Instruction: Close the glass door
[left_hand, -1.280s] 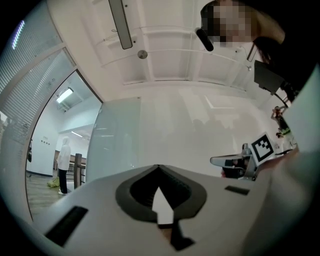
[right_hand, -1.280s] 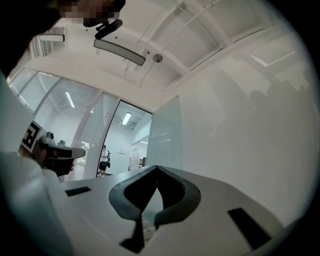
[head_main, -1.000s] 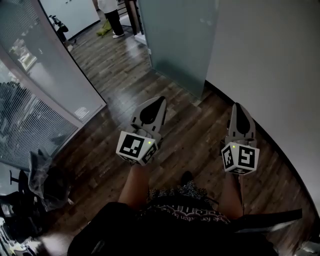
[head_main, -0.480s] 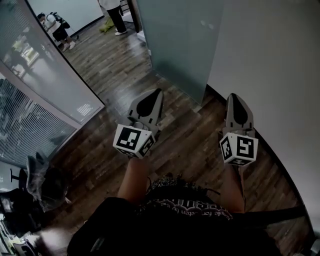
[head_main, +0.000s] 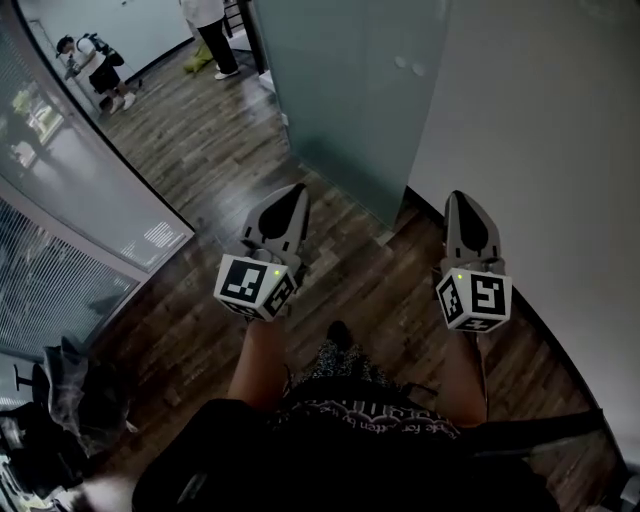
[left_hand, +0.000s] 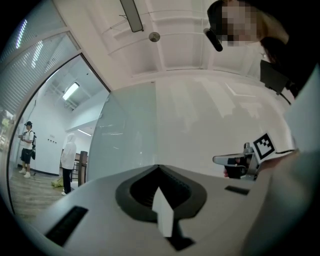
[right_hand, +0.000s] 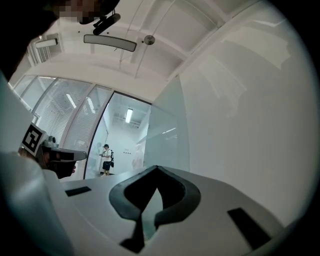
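Note:
The frosted glass door (head_main: 350, 100) stands open, its edge near the white wall (head_main: 540, 130) and its foot on the wood floor. In the head view my left gripper (head_main: 297, 192) is held level over the floor a short way before the door's bottom edge, jaws together and holding nothing. My right gripper (head_main: 459, 198) is level beside the wall, shut and empty too. The left gripper view shows the door (left_hand: 130, 135) ahead past the closed tips (left_hand: 159, 167). In the right gripper view the door (right_hand: 167, 145) rises left of the wall beyond the tips (right_hand: 156, 167). Neither gripper touches the door.
A curved glass partition with blinds (head_main: 90, 210) runs along the left. Dark bags (head_main: 60, 400) lie at the lower left. Two people (head_main: 90, 65) (head_main: 210, 30) stand at the far end of the corridor. The wood floor (head_main: 200, 130) runs between partition and door.
Both grippers have moved forward along the corridor with the person, and the door stands nearer. The door itself has not swung. Both stay shut.

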